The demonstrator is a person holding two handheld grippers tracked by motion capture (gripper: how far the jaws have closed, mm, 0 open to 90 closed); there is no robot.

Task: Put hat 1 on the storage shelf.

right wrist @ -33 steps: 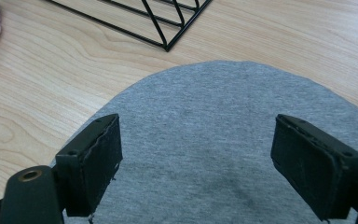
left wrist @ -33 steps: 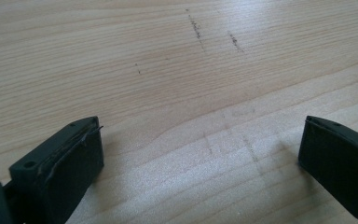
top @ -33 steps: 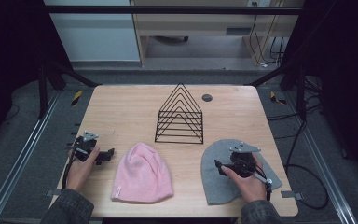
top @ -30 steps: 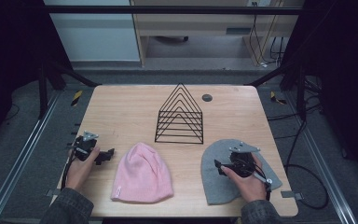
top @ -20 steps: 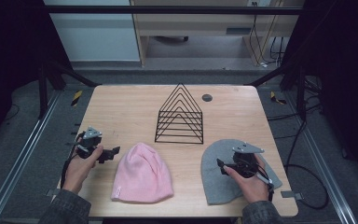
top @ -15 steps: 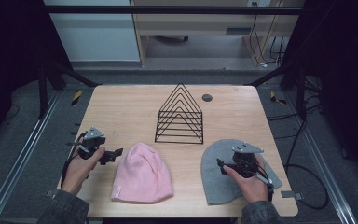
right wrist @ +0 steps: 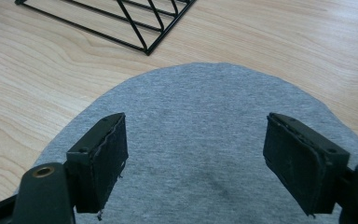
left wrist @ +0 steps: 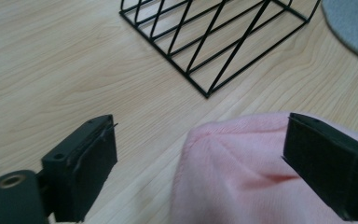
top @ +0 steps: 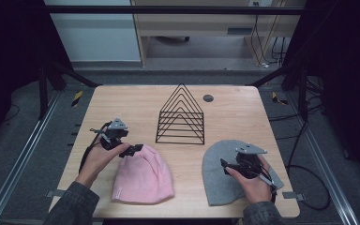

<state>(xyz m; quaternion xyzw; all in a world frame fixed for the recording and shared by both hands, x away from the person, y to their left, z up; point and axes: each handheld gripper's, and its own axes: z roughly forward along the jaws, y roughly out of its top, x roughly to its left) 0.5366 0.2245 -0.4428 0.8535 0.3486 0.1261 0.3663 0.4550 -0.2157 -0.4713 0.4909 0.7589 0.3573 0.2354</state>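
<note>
From the high view, my left jaws (top: 133, 150) stand released at the crown edge of the pink hat (top: 143, 176), while my right jaws (top: 226, 165) hang released over the grey hat (top: 229, 171), both flat on the bench (top: 122, 101). Against the earlier frame, my left hand has come in from the bench's left toward the pink hat; my right has kept its place.

In the left gripper view, the pink crown (left wrist: 242, 172) lies between my jaws, nearer the right one, the wire rack (left wrist: 214, 37) ahead. I should centre, dip and pinch one fold.

In the right gripper view, grey cloth (right wrist: 200, 135) spreads beneath and between jaws that have just been closing slightly, gripping nothing.
</note>
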